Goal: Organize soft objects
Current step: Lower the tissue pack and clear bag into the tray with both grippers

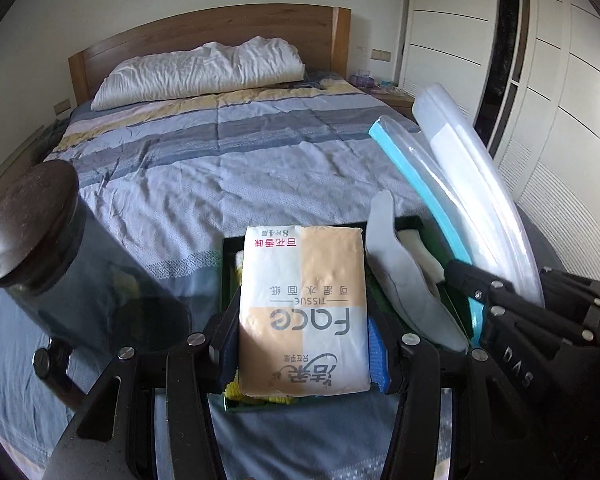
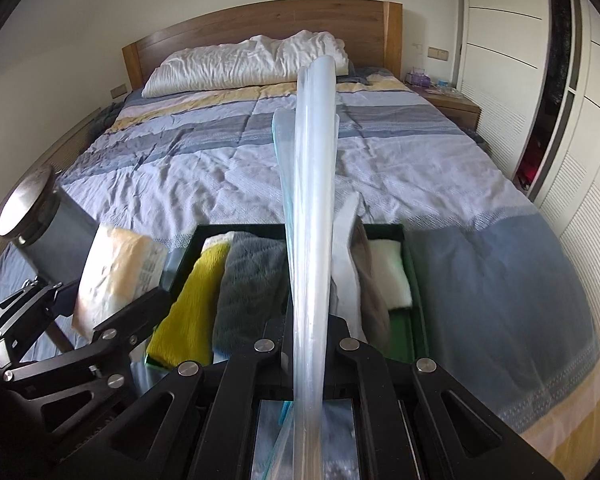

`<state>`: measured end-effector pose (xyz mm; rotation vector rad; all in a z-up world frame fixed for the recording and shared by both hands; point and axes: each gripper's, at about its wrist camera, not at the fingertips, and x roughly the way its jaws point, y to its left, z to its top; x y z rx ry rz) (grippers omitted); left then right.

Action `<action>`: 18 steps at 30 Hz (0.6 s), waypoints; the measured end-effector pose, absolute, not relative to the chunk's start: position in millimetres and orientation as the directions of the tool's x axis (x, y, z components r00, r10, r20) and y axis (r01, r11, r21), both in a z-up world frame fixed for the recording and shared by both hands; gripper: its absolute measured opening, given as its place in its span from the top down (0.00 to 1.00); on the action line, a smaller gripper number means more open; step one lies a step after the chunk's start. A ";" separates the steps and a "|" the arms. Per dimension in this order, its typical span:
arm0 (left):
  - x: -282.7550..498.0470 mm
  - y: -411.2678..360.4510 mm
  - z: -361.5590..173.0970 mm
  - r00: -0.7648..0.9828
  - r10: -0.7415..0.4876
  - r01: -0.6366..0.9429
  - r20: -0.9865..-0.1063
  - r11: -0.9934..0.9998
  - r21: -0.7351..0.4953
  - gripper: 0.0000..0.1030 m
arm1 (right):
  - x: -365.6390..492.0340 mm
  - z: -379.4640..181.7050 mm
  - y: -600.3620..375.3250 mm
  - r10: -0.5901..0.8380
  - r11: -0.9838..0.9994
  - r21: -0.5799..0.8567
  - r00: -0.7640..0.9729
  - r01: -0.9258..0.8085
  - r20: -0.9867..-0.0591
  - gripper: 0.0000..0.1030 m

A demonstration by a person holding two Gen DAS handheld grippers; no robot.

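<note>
"Face TISSUE" pack [image 1: 304, 312] clamped in left gripper [image 1: 306, 356]; right gripper [image 2: 310, 344] clenched on plastic bags [image 2: 312, 208].

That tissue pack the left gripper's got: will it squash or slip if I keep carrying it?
The tissue pack probably gives: soft plastic wrap, slightly creased. The left gripper clamps its sides, so it likely holds; glossy film might slip. It looks light for its size.

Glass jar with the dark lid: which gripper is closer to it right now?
Left. The left gripper, clamped on the tissue pack, sits just beside the glass jar. The right gripper, pinching the plastic bag, is farther off, beyond the tray.
</note>
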<state>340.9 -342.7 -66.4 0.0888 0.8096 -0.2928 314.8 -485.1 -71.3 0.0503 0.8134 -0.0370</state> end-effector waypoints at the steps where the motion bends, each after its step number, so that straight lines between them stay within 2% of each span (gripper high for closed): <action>1: 345.8 -343.2 -67.1 0.653 -0.225 0.287 -0.724 0.957 -0.039 0.55 | 322.4 -72.4 -484.5 -0.016 0.998 0.025 0.686 0.050 -0.727 0.97; 18: 388.0 -347.8 -103.1 0.645 -0.171 0.238 -0.745 0.971 -0.017 0.55 | 414.4 -122.1 -500.8 -0.023 1.000 -0.005 0.608 0.031 -0.794 0.97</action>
